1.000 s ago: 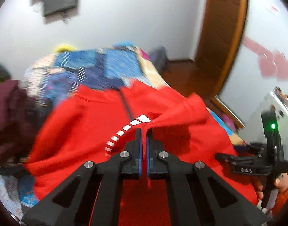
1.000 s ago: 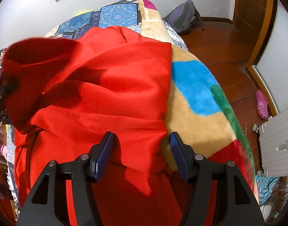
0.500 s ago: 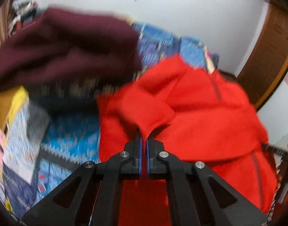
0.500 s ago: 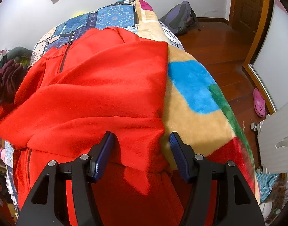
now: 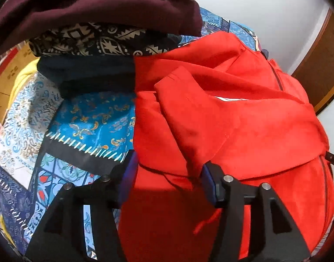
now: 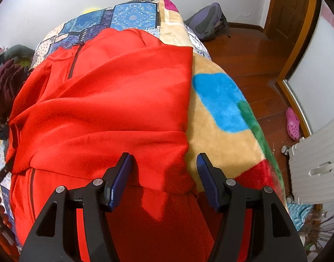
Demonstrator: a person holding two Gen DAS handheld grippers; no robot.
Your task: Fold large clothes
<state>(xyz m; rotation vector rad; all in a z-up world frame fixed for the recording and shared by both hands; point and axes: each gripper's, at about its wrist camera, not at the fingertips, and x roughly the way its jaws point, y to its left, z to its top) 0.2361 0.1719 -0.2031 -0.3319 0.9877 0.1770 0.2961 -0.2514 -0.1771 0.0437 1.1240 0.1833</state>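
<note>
Left wrist view shows my left claw (image 5: 168,172) spread wide with nothing between its jaws, hovering over the near left part of the red jacket (image 5: 243,126), which lies across the bed (image 5: 88,128) with a sleeve folded over its front. My right claw (image 6: 163,174) is likewise apart, low over the jacket's right edge beside the plush blanket (image 6: 221,135). I judge the sleeves are in and the lengthwise fold comes next. To do it well, I'd pinch both bottom corners through all layers, lift evenly, and lay the hem up at the collar, clear of the maroon clothes pile (image 5: 97,4).
</note>
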